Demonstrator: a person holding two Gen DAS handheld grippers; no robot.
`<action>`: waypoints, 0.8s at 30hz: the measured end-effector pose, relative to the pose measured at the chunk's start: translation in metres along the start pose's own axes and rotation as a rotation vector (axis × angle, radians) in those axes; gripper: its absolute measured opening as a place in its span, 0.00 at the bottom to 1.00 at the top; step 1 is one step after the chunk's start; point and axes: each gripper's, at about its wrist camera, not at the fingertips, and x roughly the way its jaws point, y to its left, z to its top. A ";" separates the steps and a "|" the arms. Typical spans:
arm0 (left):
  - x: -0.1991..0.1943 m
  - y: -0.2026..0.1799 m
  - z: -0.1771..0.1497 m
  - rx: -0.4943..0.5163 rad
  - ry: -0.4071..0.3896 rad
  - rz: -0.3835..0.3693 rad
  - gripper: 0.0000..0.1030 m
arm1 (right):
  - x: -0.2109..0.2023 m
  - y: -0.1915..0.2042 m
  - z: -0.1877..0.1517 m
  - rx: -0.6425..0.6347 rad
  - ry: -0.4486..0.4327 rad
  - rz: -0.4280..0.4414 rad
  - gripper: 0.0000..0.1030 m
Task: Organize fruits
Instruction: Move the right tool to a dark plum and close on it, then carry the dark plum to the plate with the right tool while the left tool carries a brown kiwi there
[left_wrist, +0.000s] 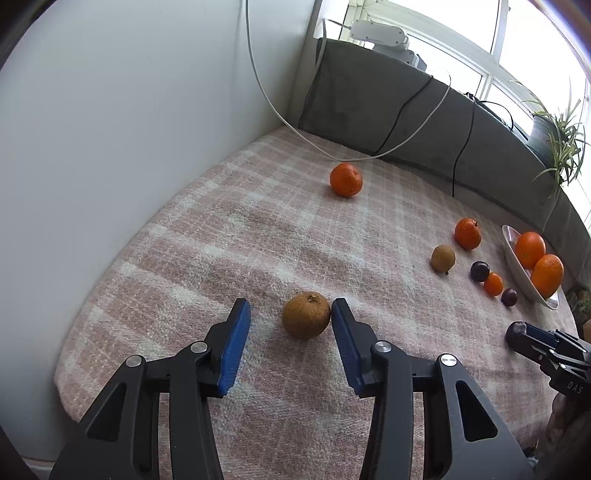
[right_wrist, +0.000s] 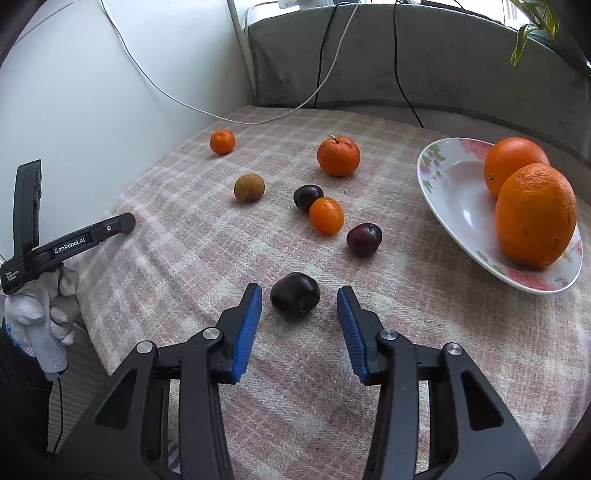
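Since both tongs stand part open, left tongs (left_wrist: 290, 314) astride the brown fruit (left_wrist: 306, 315) touching one pad, right tongs (right_wrist: 299, 295) around the dark plum (right_wrist: 294, 301) gripping nothing, either round fruit may roll off the blanket (left_wrist: 221, 240)

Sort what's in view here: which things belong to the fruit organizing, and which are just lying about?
Job: brown fruit between the left gripper pads; dark plum between the right gripper pads; loose tangerines, other plums; plate holding two oranges.

Lying about: cables, potted plant, plaid cloth.
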 end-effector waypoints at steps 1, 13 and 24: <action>0.000 0.000 0.000 0.002 0.002 0.000 0.43 | 0.001 0.000 0.000 -0.001 0.003 0.001 0.40; 0.003 -0.004 0.000 0.039 0.018 -0.007 0.30 | 0.003 0.004 0.001 -0.018 0.007 0.008 0.28; -0.003 -0.020 0.008 0.046 -0.005 -0.063 0.24 | -0.018 -0.006 0.005 0.011 -0.044 0.009 0.27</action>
